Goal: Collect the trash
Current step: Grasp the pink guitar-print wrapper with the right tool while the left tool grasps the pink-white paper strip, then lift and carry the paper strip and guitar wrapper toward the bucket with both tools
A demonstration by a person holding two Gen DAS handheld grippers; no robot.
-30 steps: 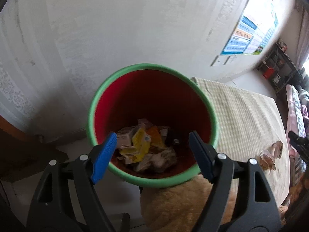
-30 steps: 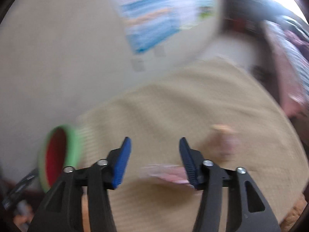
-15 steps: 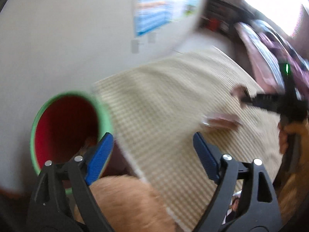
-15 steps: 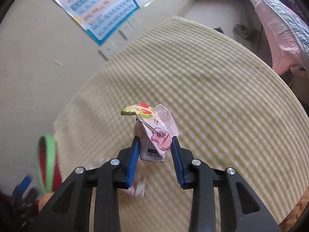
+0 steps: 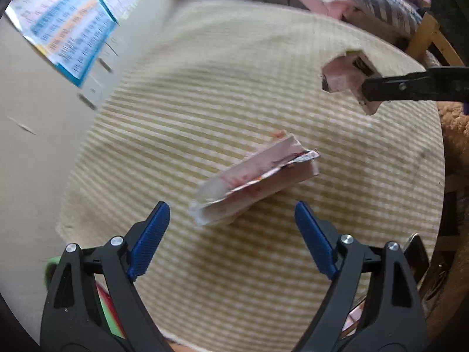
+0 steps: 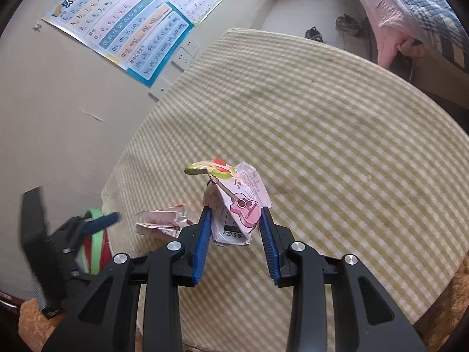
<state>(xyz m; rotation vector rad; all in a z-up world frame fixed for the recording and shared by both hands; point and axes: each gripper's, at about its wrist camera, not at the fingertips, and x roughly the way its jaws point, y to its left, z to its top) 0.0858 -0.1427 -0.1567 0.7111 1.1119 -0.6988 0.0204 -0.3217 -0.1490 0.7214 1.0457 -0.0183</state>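
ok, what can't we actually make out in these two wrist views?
- Bin: right wrist view, mostly behind the blurred left gripper; contents unseen.
- Flattened carton: left wrist view, motion blur hides its print.
- Pink carton in right gripper: code partly cut off by its crumpled bottom fold.

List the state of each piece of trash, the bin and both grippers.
Guitar-print carton: crumpled, clamped upright between the right gripper's pads.
Flattened carton: lying on the checked tablecloth, not held.
Bin: beside the table, mostly hidden.
Right gripper: shut on the guitar-print carton.
Left gripper: open, empty, just short of the flattened carton.
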